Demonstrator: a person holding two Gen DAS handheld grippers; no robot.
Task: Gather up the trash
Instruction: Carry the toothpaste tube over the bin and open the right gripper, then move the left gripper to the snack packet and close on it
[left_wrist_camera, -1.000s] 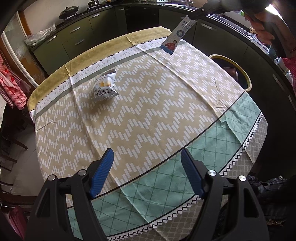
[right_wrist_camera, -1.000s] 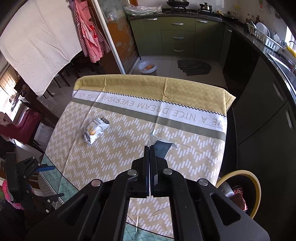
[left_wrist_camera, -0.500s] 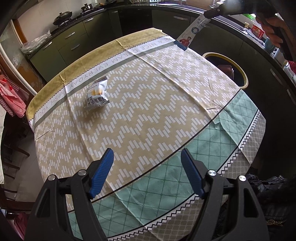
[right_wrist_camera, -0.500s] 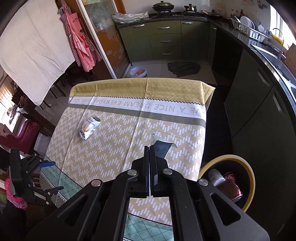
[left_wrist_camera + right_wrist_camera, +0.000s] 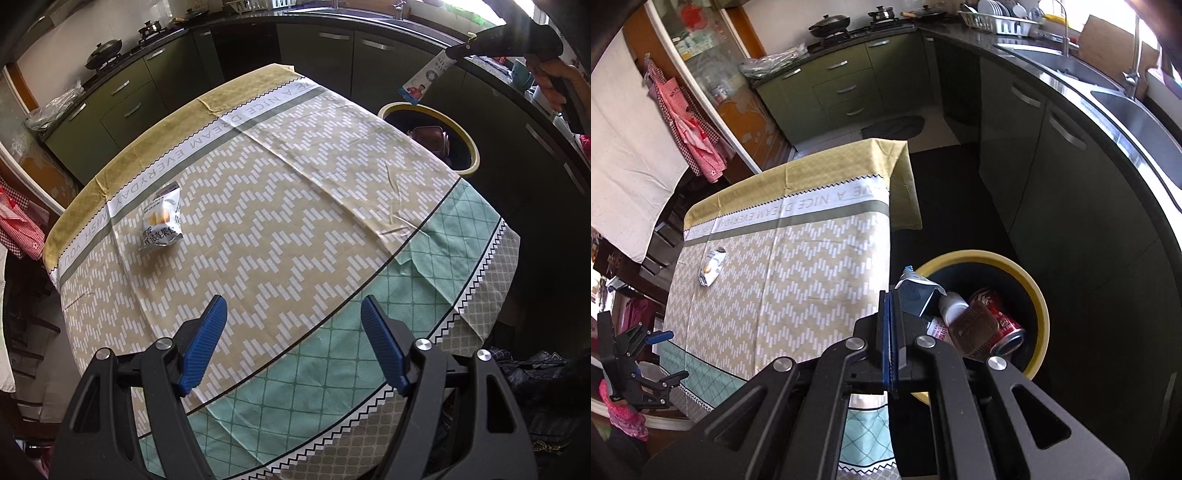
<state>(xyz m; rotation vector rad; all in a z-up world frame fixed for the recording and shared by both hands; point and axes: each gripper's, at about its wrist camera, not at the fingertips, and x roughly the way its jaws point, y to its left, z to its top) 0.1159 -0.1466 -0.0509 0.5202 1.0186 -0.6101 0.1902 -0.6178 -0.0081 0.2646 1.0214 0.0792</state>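
Blue-and-white wrapper (image 5: 424, 79), pinched by its top edge in the right gripper (image 5: 889, 295), jaws clamped together on it, hanging over the near rim of the yellow-rimmed bin (image 5: 1039, 295) beside the table (image 5: 480, 258). Probably thin, light, limp film, likely to flutter; best held by an edge. Second trash item, a silver snack packet (image 5: 162, 218), lying flat on the tablecloth, far from the left gripper (image 5: 293, 325), jaws wide apart and empty. Probably crinkly and slippery; best pinched at a raised corner.

Patterned tablecloth (image 5: 280, 206) (creased), green cabinets (image 5: 846, 88), wok (image 5: 827, 24).
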